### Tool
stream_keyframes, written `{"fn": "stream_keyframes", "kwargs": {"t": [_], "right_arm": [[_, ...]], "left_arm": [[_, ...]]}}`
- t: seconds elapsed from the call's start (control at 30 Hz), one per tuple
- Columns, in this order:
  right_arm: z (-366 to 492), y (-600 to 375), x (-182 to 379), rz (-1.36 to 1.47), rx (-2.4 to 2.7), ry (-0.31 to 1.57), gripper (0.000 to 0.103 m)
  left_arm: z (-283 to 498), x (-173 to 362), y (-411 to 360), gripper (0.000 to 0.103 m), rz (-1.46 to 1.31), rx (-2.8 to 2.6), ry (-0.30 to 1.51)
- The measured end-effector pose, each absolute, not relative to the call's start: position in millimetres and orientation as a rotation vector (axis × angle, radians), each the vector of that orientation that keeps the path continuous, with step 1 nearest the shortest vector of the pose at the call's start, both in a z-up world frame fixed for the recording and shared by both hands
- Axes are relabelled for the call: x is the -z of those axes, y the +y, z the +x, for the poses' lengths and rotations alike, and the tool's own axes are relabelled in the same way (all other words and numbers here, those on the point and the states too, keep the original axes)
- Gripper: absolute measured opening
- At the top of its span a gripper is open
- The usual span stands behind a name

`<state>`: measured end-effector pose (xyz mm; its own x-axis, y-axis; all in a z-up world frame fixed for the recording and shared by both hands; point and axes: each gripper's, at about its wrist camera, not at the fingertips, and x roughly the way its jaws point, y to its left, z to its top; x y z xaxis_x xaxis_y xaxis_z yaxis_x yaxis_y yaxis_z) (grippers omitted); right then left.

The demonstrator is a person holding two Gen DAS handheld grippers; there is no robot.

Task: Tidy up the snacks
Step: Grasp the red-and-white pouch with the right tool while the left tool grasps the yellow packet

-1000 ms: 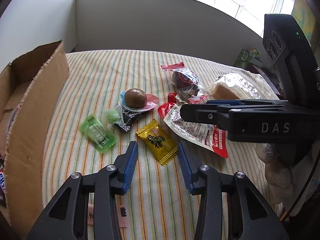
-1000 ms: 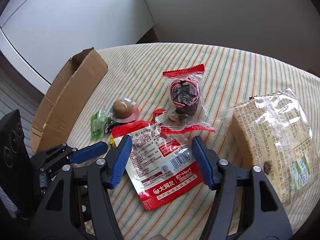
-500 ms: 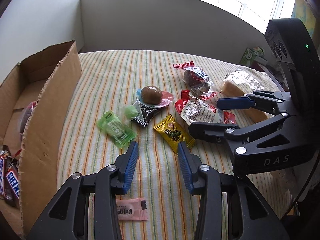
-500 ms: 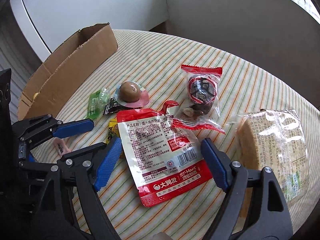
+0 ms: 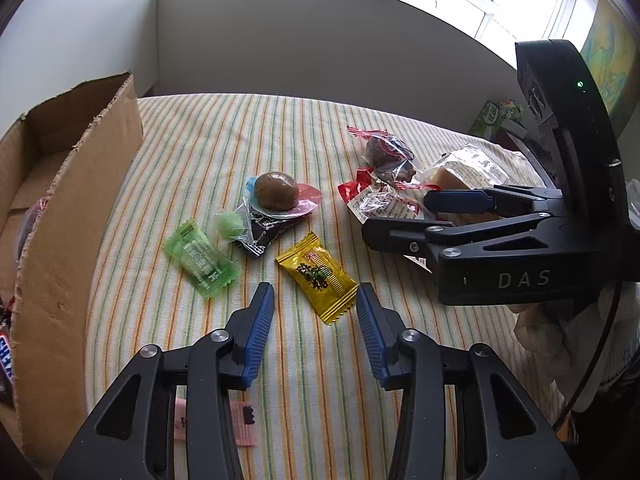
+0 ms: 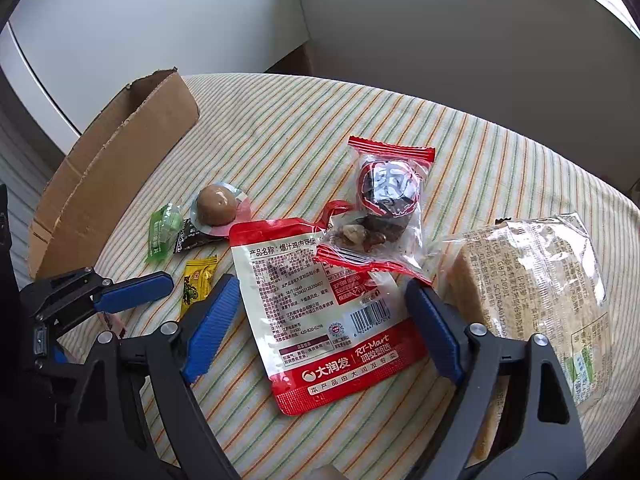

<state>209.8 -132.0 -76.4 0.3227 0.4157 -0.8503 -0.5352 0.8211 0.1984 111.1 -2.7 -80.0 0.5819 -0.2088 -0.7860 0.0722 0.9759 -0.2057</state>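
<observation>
Loose snacks lie on a striped tablecloth (image 5: 192, 148). My left gripper (image 5: 315, 312) is open and empty, its tips either side of a yellow candy (image 5: 318, 276), just short of it. My right gripper (image 6: 324, 312) is open wide and straddles a red and white pouch (image 6: 320, 304), also seen in the left wrist view (image 5: 384, 208). A brown egg in clear wrap (image 5: 276, 190), a green candy (image 5: 200, 258), a red-ended date pack (image 6: 384, 196) and a wrapped cake (image 6: 532, 280) lie around.
An open cardboard box (image 5: 60, 208) stands at the left table edge with chocolate bars (image 5: 4, 352) inside. A pink wrapper (image 5: 244, 424) lies under my left gripper. A green carton (image 5: 496, 116) stands at the far right. A wall runs behind the table.
The right gripper has opened wider and lowered around the red and white pouch. The left gripper has moved forward toward the yellow candy.
</observation>
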Motion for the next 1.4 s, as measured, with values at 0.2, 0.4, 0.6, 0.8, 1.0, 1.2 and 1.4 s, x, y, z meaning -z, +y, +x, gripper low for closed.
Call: {"fn": "stream_keyframes", "kwargs": {"t": [0.2,0.4,0.6,0.8,1.0,1.2,1.4], "right_arm": [[218.7,-131.9,74.4,-0.095,-0.604,1.088,0.085],[214.2,-129.2,76.3,-0.124,-0.617,1.064,0.085],[207.5,-125.0,78.6,-0.181,-0.62,1.045,0.085],[190.7,-130.2,78.1,-0.223,-0.671,1.025,0.08],[189.4,-115.9,83.1,-0.298,-0.653,1.01,0.093],[186.2,-113.3,79.0,-0.328,-0.627,0.985,0.069],[186.1,-125.7,75.6,-0.266,-0.624,1.001,0.062]], "left_arm": [[123.1,83.3,-25.7,0.049,-0.039,0.111,0.922],[119.6,82.5,-9.2,0.025,-0.084,0.13,0.911],[109.5,82.1,-3.2,0.025,-0.071,0.144,0.904],[98.1,81.1,6.7,0.024,-0.08,0.154,0.898],[96.9,80.4,9.4,0.024,-0.103,0.159,0.894],[94.9,76.0,11.0,0.024,-0.115,0.164,0.877],[86.8,66.7,13.8,0.024,-0.134,0.18,0.849]]}}
